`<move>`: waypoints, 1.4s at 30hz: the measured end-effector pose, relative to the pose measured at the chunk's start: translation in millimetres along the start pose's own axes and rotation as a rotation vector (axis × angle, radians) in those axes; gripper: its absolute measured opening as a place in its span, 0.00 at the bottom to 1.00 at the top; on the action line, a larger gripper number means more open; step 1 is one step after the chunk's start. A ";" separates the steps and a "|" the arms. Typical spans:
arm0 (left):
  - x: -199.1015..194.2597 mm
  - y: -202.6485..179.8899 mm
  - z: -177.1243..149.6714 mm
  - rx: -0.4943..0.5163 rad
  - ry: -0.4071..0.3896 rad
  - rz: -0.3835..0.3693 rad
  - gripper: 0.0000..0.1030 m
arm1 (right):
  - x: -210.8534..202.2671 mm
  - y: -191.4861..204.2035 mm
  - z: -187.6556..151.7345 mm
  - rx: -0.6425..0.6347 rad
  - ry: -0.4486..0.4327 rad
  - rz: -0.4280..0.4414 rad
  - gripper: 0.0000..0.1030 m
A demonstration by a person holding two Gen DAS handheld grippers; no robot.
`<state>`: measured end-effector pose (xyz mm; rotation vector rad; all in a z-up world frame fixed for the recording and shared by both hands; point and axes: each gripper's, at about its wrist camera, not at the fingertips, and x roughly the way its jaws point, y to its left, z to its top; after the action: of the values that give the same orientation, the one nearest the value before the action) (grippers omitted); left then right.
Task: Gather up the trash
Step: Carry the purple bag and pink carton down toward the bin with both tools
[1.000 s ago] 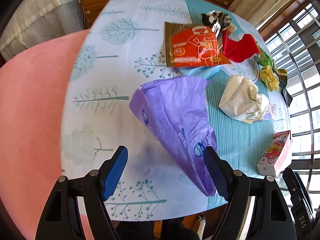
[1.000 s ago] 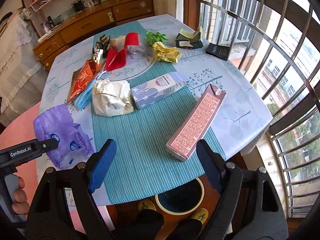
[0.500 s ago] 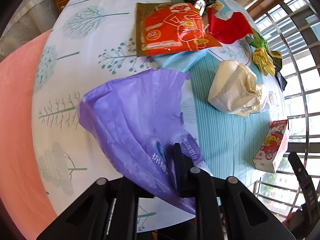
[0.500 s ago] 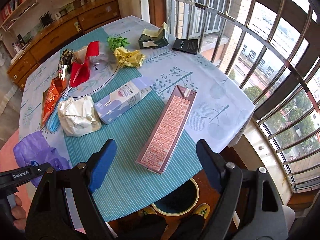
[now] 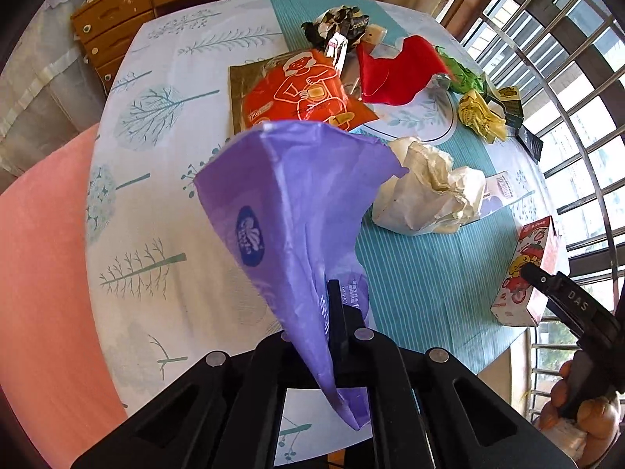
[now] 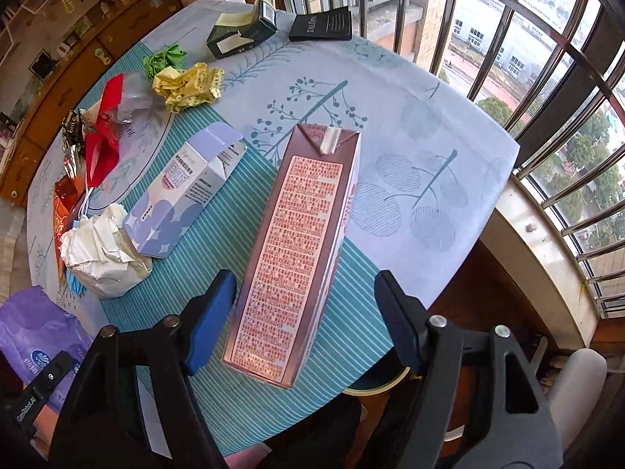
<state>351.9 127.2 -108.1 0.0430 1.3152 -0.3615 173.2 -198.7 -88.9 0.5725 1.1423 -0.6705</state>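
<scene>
Beside barred windows [image 6: 508, 39], tablecloth [image 6: 390, 117] — left gripper [image 5: 332, 336] clamping purple bag [image 5: 297, 203], right gripper [image 6: 304, 312] closing, astride carton [image 6: 297, 250]

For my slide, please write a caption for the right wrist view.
Right hand-held gripper, jaws open, straddles a long pink carton lying on the striped cloth.

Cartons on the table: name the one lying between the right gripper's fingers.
The long brown-edged drink carton with red print. It lies between the open right gripper fingers; the lilac-and-white box lies apart, further left.
</scene>
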 end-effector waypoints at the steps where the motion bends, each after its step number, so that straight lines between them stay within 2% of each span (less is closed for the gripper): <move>1: -4.1 -2.5 -1.0 0.009 -0.010 0.005 0.00 | 3.6 -0.3 0.2 0.002 0.015 0.008 0.56; 3: -13.9 -6.4 -3.5 0.024 -0.029 0.010 0.00 | 9.7 -2.2 0.1 0.014 0.043 0.025 0.44; 10: -56.5 -25.1 -21.2 0.038 -0.118 0.035 0.00 | -6.5 -10.4 1.8 -0.025 0.062 0.107 0.36; 17: -104.6 -55.5 -49.7 -0.025 -0.204 0.024 0.00 | -53.4 -18.2 6.1 -0.159 0.027 0.235 0.36; 22: -132.8 -93.7 -95.5 -0.117 -0.254 0.022 0.00 | -96.0 -33.3 0.0 -0.325 0.002 0.337 0.36; 27: -142.9 -142.9 -150.1 -0.184 -0.260 0.030 0.00 | -133.8 -64.6 -18.0 -0.485 -0.011 0.408 0.36; 32: -144.8 -197.5 -209.2 -0.203 -0.264 0.063 0.00 | -152.3 -110.4 -43.4 -0.570 -0.004 0.443 0.36; 38: -127.4 -237.0 -257.7 -0.198 -0.180 0.087 0.00 | -141.5 -155.7 -72.5 -0.573 0.064 0.445 0.36; 42: -105.9 -244.0 -271.2 -0.175 -0.133 0.111 0.00 | -115.5 -171.9 -93.6 -0.555 0.131 0.420 0.36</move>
<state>7.0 -14.6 -36.2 -0.0545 1.2027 -0.1510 -42.2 -226.1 -21.7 0.3619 1.2165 0.0548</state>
